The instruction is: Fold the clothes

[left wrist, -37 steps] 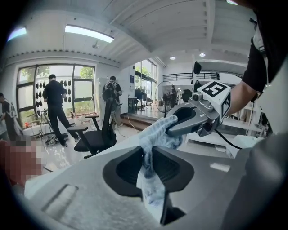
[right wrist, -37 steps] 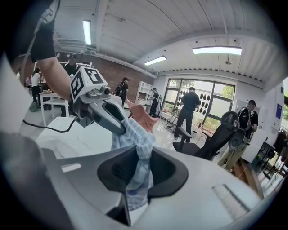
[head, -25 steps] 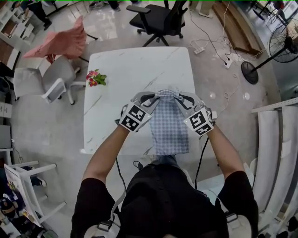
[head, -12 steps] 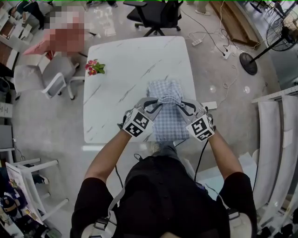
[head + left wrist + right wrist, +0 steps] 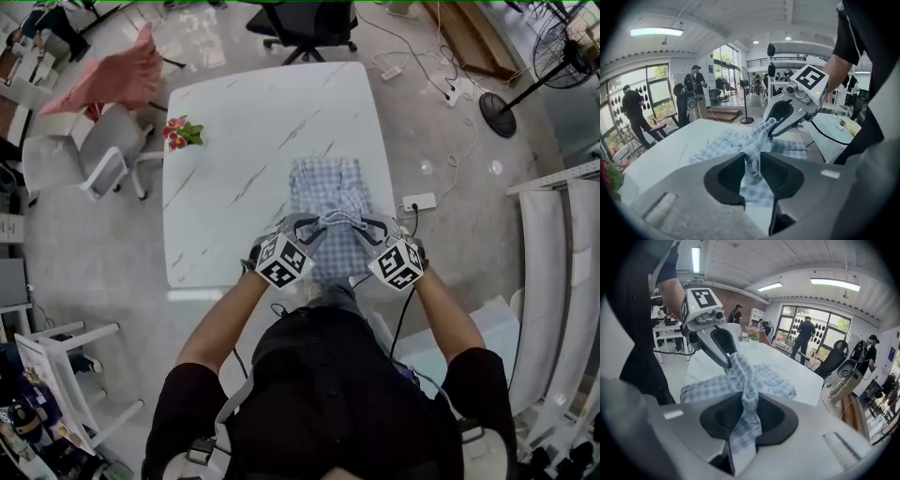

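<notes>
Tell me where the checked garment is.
In the head view, the checked garment lies on the right half of the white table, toward its near edge.

White marbled table with a small bunch of pink flowers near its far left corner. Left of it stands a grey chair, with a pink cloth beyond. A black office chair stands past the far edge. A fan and a power strip are on the floor at right.
</notes>
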`<state>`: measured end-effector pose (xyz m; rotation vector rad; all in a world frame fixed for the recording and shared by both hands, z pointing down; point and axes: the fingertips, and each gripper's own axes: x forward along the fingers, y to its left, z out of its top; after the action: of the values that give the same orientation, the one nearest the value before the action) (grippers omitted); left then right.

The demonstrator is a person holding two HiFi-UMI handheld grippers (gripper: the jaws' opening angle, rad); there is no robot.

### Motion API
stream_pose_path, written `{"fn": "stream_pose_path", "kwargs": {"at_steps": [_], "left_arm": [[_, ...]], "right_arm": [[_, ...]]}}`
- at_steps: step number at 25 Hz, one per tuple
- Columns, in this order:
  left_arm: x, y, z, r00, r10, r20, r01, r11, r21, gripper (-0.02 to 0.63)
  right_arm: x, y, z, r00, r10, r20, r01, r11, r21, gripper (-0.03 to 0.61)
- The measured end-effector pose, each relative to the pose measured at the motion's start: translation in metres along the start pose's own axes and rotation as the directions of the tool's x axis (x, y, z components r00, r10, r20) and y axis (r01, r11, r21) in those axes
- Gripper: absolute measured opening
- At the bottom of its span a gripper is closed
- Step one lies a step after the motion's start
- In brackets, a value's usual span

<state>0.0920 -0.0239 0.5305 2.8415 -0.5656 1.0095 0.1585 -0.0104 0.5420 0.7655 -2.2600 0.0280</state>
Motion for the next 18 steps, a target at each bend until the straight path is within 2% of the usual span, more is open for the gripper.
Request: {"fn": "stream_pose_path", "kwargs": {"at_steps": [5, 11, 15, 18], "left_arm": [[0.001, -0.016, -0.016, 0.998, -0.048, -0.039, 0.049, 0.998, 0.035, 0.121], [0.001, -0.046, -0.044, 0.987, -0.116, -0.109, 0.129, 0.985, 0.117, 0.126], [0.0, -0.054, -0.051, 0.984, -0.15, -0.098, 0.156, 0.986, 0.062, 0.124], [-0.001, -0.058, -0.053, 0.984, -0.154, -0.087, 0.159, 0.986, 0.051, 0.124]], "right_arm": [[-0.001, 0.02, -0.019, 0.998, 0.044, -0.052, -0.046, 0.998, -0.045, 0.101], [-0.002, 0.04, -0.042, 0.989, 0.095, -0.113, -0.107, 0.989, -0.106, 0.101], [-0.002, 0.041, -0.044, 0.989, 0.096, -0.116, -0.106, 0.991, -0.082, 0.104], [-0.002, 0.05, -0.049, 0.986, 0.103, -0.13, -0.118, 0.986, -0.114, 0.117]]}}
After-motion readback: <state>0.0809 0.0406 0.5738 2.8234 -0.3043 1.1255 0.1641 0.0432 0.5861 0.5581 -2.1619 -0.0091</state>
